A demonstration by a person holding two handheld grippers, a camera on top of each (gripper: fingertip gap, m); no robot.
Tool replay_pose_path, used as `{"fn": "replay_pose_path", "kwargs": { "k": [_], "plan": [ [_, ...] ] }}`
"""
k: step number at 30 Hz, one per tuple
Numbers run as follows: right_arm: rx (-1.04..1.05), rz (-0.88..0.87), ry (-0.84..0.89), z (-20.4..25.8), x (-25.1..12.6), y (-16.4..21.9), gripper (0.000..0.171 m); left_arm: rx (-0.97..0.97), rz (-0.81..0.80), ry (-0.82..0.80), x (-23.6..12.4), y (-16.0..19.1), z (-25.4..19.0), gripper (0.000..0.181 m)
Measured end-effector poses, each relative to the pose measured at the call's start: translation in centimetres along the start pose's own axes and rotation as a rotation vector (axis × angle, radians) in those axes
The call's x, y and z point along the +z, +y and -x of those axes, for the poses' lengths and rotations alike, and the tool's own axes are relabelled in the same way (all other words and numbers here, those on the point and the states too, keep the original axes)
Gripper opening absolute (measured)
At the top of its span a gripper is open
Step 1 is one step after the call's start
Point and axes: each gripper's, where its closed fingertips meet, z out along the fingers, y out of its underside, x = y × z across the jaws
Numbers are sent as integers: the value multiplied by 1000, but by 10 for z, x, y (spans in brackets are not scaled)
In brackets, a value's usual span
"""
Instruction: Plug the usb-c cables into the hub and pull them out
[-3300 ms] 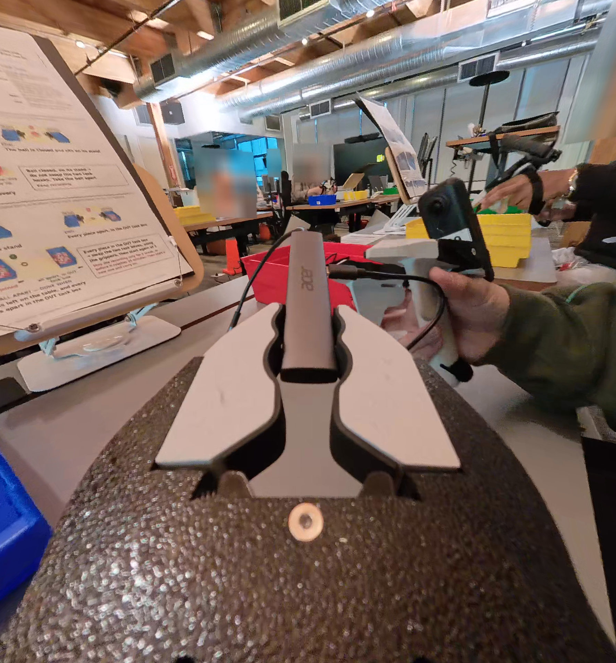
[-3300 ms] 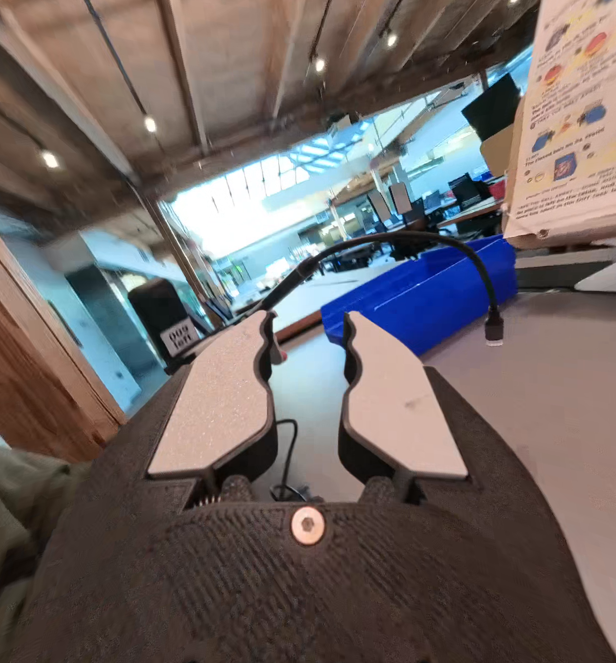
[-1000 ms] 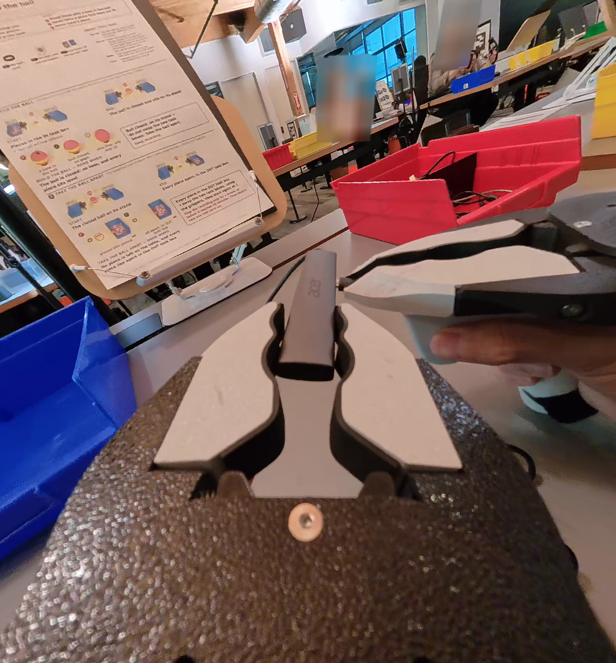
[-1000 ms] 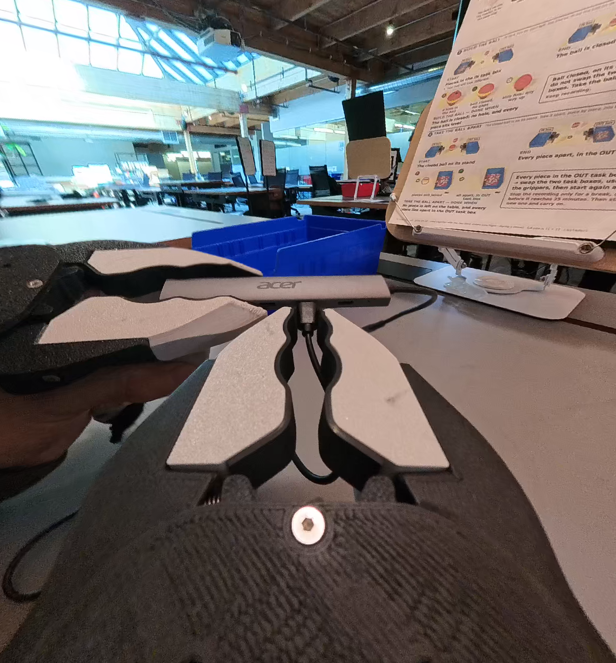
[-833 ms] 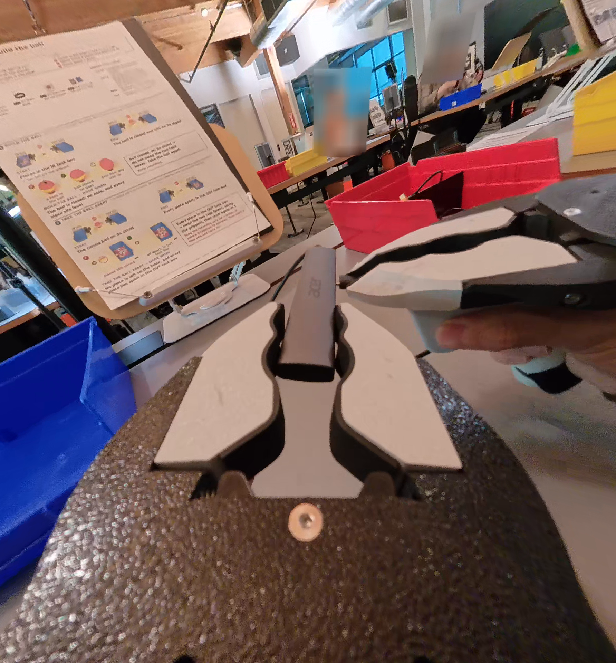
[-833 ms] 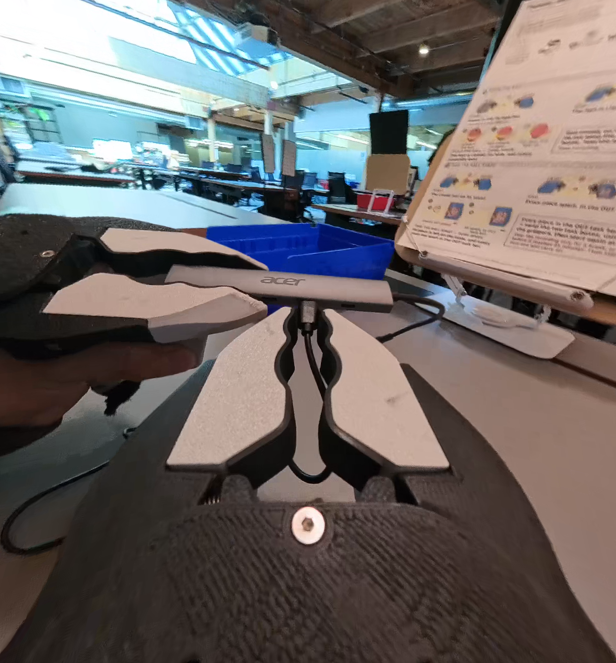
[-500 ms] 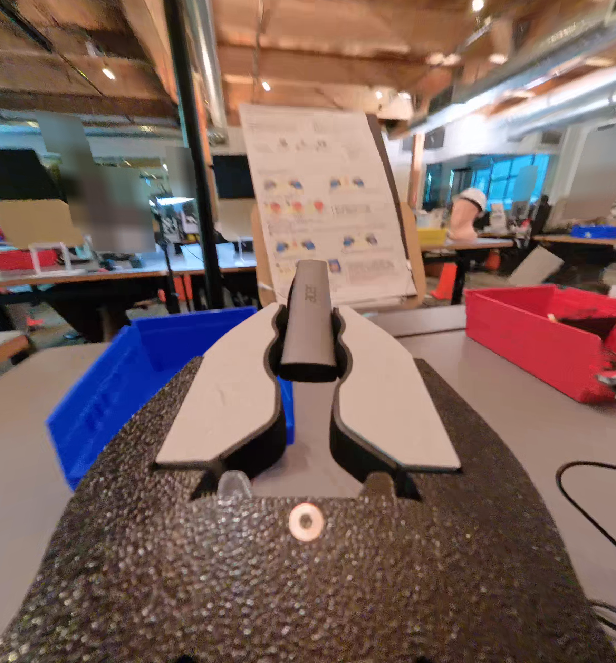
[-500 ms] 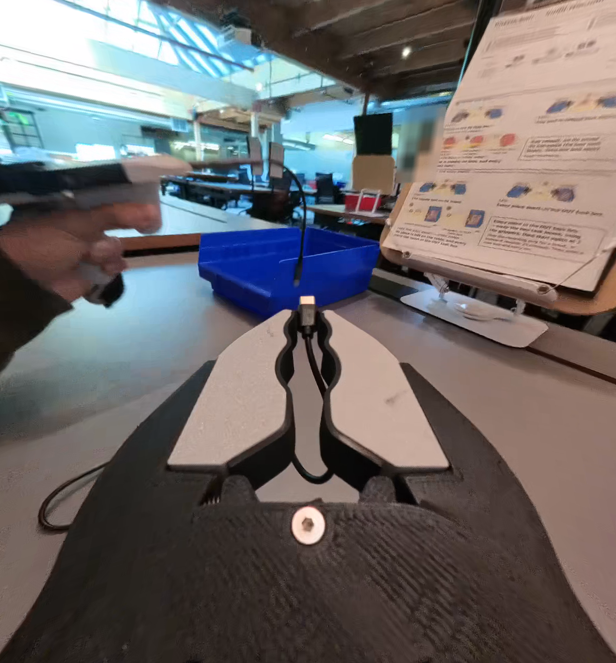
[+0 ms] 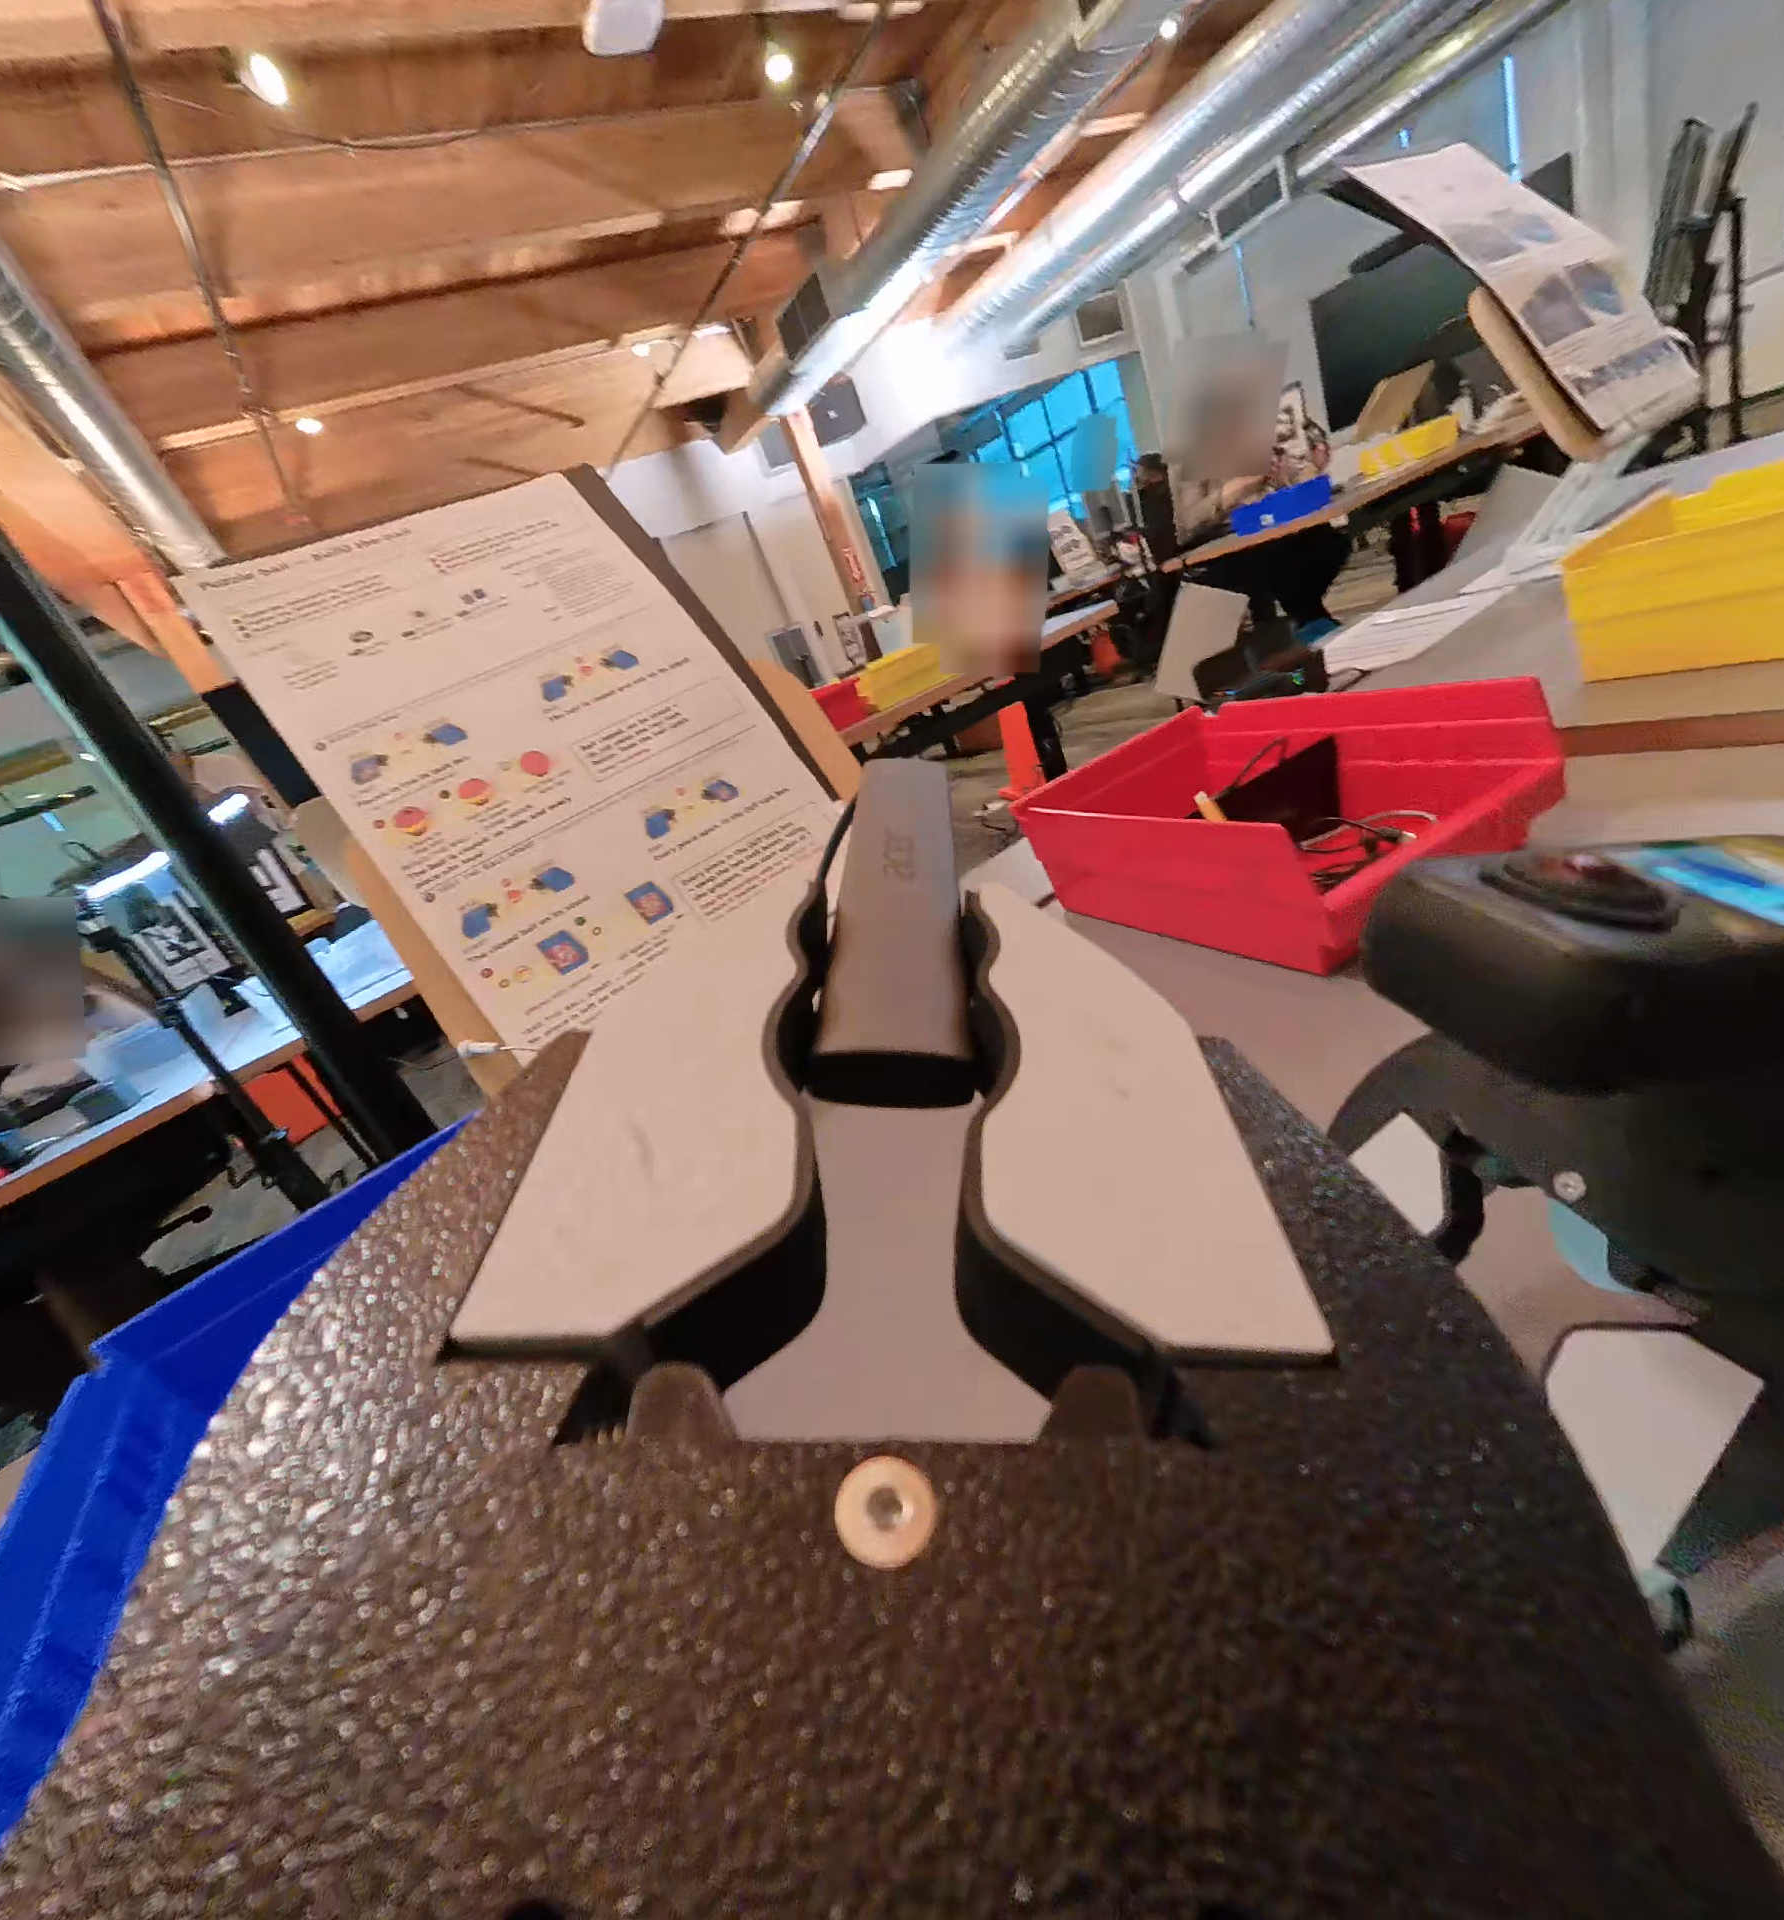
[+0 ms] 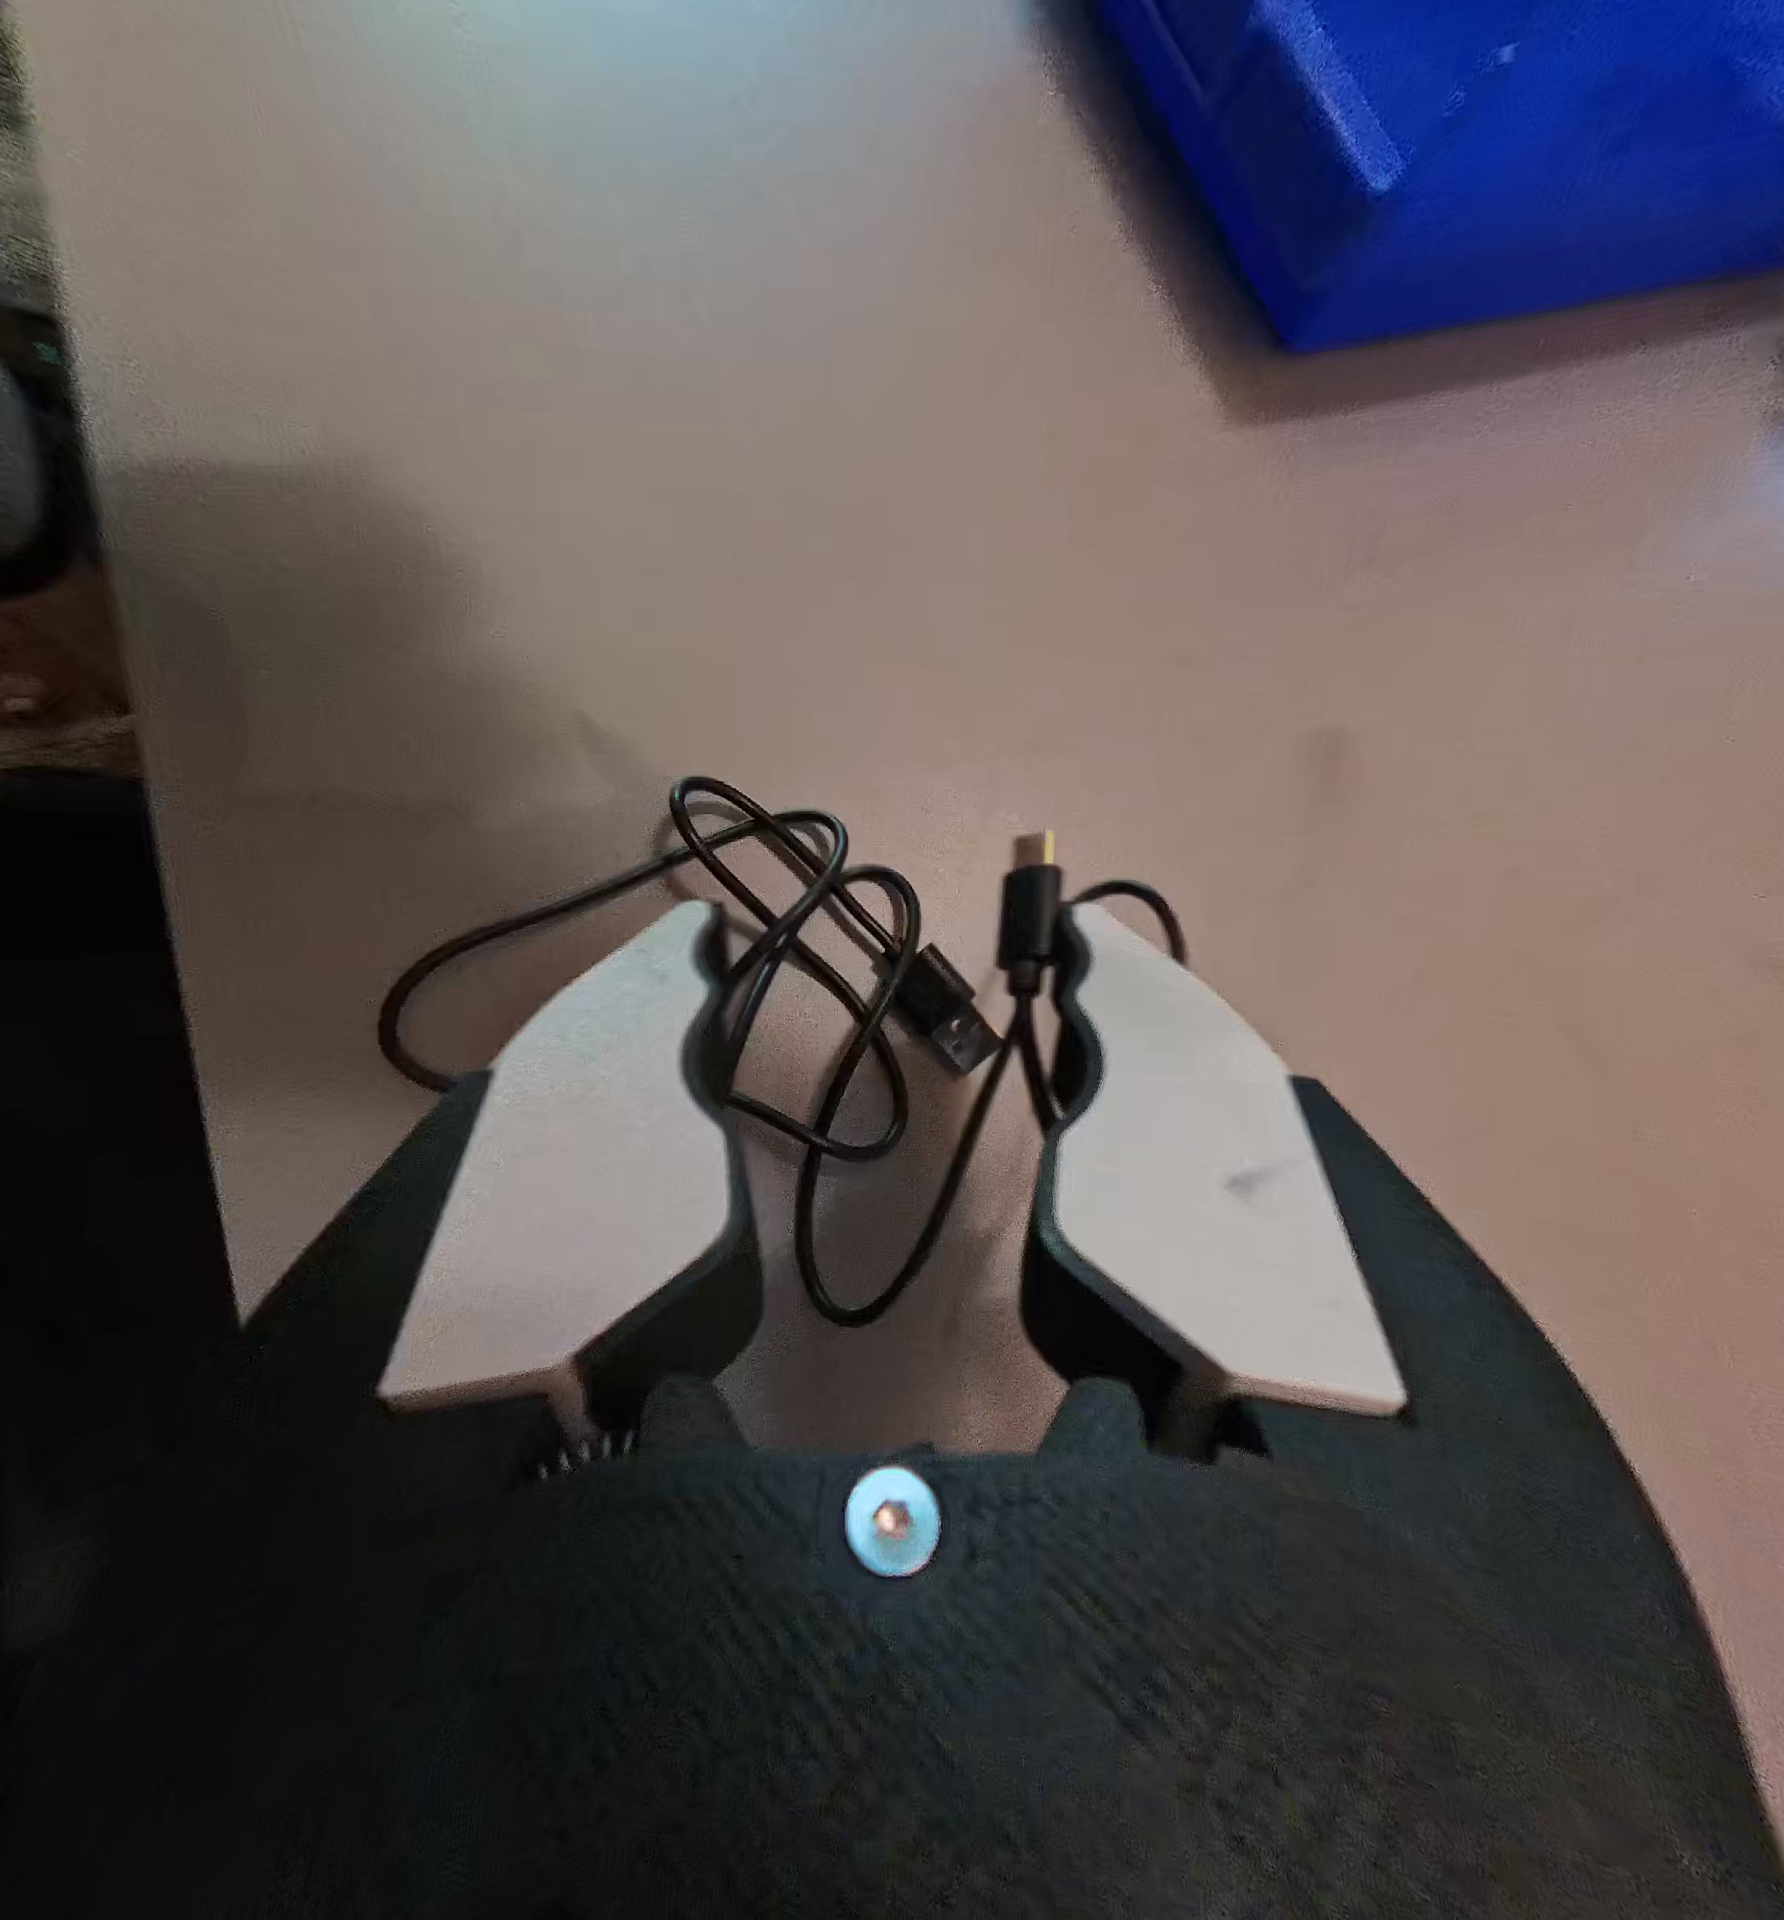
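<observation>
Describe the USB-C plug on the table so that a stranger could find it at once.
Look at the grey table, below the blue bin. A black cable lies tangled between the right gripper's open fingers. The USB-C plug is the slim, rounded-tip end beside the right finger, unlike the wider, flat plug nearby.

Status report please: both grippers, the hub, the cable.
Left gripper shut on slim grey metal hub, held up. Right gripper open above loose black USB cable on table, unplugged. Nothing blocking.

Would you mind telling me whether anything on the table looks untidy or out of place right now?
The black cable lies in a tangled loop on the table between the open right gripper fingers, both plugs loose. Nothing looks damaged.
</observation>
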Motion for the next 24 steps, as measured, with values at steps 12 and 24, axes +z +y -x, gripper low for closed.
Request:
{"fn": "replay_pose_path", "kwargs": {
  "k": [12, 24],
  "plan": [
    [306, 269, 40, 5, -6, 52, 83, -48, 3, 10, -4, 3, 9, 24],
    [298, 315, -8, 7, -1, 50, 32, -95, -10, 9, -4, 5, 13, 24]
  ]
}}
